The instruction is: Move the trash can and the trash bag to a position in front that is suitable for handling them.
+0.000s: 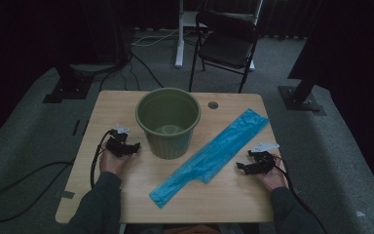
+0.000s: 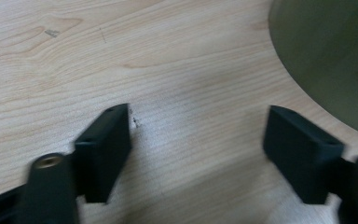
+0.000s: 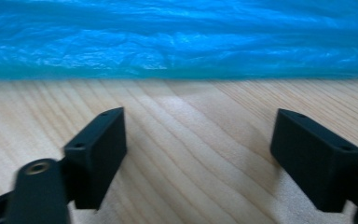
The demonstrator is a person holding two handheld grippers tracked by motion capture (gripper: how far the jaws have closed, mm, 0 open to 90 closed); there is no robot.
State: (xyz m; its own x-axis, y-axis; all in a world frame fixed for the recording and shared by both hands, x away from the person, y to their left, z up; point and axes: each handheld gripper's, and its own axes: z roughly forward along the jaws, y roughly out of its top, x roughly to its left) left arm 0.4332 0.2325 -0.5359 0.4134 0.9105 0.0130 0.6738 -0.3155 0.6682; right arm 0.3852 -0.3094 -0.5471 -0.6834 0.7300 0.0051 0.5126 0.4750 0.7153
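A green plastic bin (image 1: 168, 121) stands upright at the middle of the wooden table (image 1: 126, 187), and its wall (image 2: 335, 56) fills the upper right of the left gripper view. A folded blue plastic bag (image 1: 212, 155) lies flat, running diagonally from the table's front centre to its back right; its edge (image 3: 177, 42) crosses the top of the right gripper view. My left gripper (image 1: 135, 145) rests on the table just left of the bin, open, with bare wood between its jaws (image 2: 198, 140). My right gripper (image 1: 241, 165) sits right of the bag, open and holding nothing (image 3: 198, 144).
A round cable hole (image 1: 213, 105) is in the table's back right area. Behind the table stand a black folding chair (image 1: 226, 44) and a white stand leg (image 1: 179, 34). Cables (image 1: 95, 163) trail from both grippers over the table's edges to the carpet.
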